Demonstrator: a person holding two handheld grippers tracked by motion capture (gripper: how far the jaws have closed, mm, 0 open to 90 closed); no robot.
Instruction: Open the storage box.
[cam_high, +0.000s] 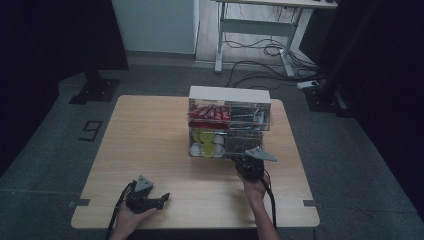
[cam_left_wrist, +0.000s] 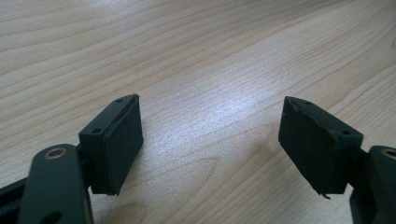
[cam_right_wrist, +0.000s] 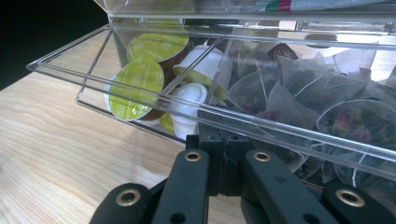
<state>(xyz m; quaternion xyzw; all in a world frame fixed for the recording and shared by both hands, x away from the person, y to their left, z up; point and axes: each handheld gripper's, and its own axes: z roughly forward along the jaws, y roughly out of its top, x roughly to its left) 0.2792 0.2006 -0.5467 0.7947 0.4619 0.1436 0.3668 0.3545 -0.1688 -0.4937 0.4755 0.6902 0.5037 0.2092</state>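
A clear two-tier organizer with a white top stands at the table's far middle. Red sachets fill its upper tier. The lower clear drawer is pulled out toward me and holds green-lidded pods on one side and mesh tea bags on the other. My right gripper sits at the drawer's front wall, jaws pressed together on its lower front edge. My left gripper rests low over the bare wood near the front left, jaws wide apart and empty.
The wooden table has bare room left of the organizer and along the front. Behind the table stand a white desk frame and loose cables on the floor. A dark stand base sits at the far left.
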